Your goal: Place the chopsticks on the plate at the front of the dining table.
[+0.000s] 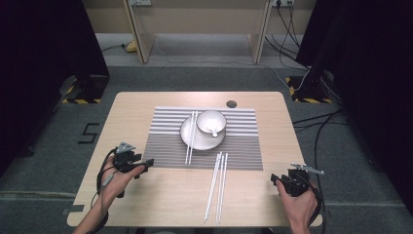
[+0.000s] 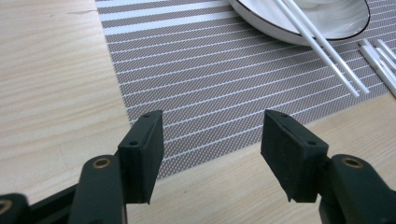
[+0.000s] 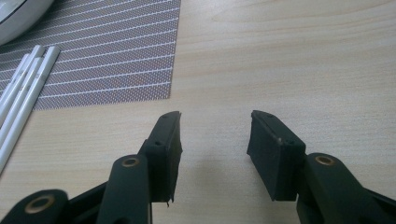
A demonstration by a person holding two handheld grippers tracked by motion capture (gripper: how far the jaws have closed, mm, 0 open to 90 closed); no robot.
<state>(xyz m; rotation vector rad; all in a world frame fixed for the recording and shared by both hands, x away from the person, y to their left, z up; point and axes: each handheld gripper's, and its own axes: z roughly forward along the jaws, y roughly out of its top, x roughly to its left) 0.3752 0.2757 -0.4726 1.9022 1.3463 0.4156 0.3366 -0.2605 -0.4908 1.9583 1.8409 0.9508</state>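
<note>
Both grippers rested released and empty near the surface's (image 1: 146, 105) front edge: the left gripper (image 2: 212, 140) by the placemat's (image 1: 243, 146) corner, the right gripper (image 3: 215, 140) on bare wood. The loose chopsticks (image 1: 217, 185) lay between them, likely within easy reach of either hand.

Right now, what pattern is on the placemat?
Grey with thin white stripes, wider white bands at the far edge; the placemat shows best in the left gripper view.

The mat (image 2: 224, 79) ahead of the black left gripper (image 2: 212, 156) is grey with white stripes; the plate (image 2: 299, 23) beyond is white, dark-rimmed, with white chopsticks (image 2: 322, 49).
</note>
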